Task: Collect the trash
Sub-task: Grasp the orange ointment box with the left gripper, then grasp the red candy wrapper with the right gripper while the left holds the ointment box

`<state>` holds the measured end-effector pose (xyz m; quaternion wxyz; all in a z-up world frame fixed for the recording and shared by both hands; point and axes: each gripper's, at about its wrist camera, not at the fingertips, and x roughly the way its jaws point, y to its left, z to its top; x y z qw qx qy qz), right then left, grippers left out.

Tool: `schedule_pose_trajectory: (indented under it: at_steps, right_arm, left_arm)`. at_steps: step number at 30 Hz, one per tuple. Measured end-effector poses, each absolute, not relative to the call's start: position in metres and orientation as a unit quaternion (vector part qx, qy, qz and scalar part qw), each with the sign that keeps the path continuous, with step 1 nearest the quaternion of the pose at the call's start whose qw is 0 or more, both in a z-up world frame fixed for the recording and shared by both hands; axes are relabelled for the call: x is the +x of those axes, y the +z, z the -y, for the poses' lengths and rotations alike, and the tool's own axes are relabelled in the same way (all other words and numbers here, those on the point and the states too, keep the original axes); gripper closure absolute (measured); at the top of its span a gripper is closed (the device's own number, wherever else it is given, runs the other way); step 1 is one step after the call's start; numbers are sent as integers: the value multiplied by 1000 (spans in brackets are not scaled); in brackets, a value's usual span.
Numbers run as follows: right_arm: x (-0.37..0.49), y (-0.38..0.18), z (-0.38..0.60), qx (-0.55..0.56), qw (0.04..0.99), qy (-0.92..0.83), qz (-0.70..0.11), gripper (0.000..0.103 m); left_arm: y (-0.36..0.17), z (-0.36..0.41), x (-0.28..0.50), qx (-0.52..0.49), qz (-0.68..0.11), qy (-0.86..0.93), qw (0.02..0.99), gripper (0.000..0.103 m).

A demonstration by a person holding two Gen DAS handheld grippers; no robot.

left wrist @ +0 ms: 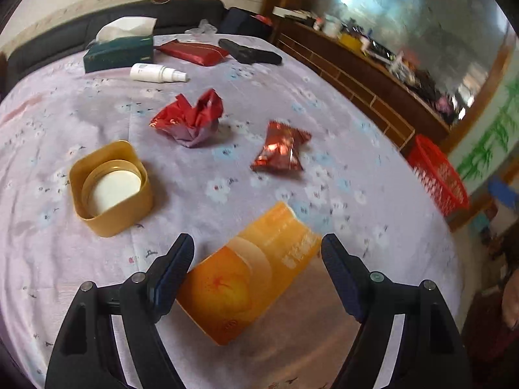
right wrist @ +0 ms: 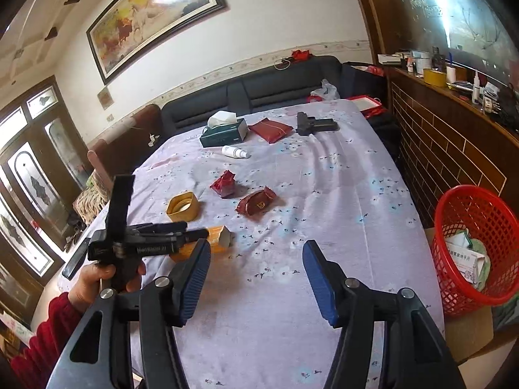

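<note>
- One worktop (right wrist: 340, 194) fills both views, covered by a lilac flowered cloth.
- Left gripper (left wrist: 256, 253): jaws wide apart, straddling one orange carton (left wrist: 256, 269) that lies on its side on the cloth. The left pad sits close against the carton's corner; the right pad stands clear of it. Nothing is clamped.
- Right gripper (right wrist: 256, 259): jaws parted with only bare cloth between them, holding nothing.
- One hand (right wrist: 97, 278) in a red sleeve holds the left tool, seen from the right wrist view.
- Two crumpled red wrappers lie mid-worktop, near each other but apart: a red paper wad (left wrist: 189, 118) and a shiny foil packet (left wrist: 280, 147).
- One yellow square lid (left wrist: 110, 188) lies open side up, left of the carton.
- At the far end: one green tissue box (left wrist: 118, 50), one white spray bottle (left wrist: 157, 73) on its side, one flat red pouch (left wrist: 191, 52), one black device (left wrist: 249, 52).
- One red mesh basket (right wrist: 476, 246) stands off the right edge, with printed paper packaging inside.
</note>
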<state>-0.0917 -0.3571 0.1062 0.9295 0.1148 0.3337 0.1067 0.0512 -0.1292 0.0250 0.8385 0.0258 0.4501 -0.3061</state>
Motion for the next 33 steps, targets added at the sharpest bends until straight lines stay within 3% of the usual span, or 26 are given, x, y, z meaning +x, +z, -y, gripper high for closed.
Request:
schedule_pose_trajectory:
  at_steps: [6,9,11,14,23,30,31,33]
  right_arm:
    - [-51,85,367,154,909,119,-369,39]
    - [-23,75,361,164,899,115,-390,39]
    - [-4,69,354,172,892,113,-402,39]
    - [26,61,341,169,888,101,-416,39]
    - [111,22,311,182,861,66,-470,41]
    - [134,0,288,148,866,53,-475,48]
    - [134,-1,283,127,871,55,-472,58]
    - [130,-1,276,109,878,60,-462,64]
  left_arm:
    - [13,144,37,83,-449,-291,841,24]
    - [11,145,40,61,-454,-259,851,26]
    - [11,144,39,52,-447,-232,862,47]
    - [15,144,33,47,-437,-215,872,54]
    - [29,110,27,-50,-394,-209,894,54]
    - [41,98,26,-46,-342,-148,927,54]
    - [41,97,27,-46,-341,-145,928,54]
    - [41,96,28,-48,-340,-143,928,54]
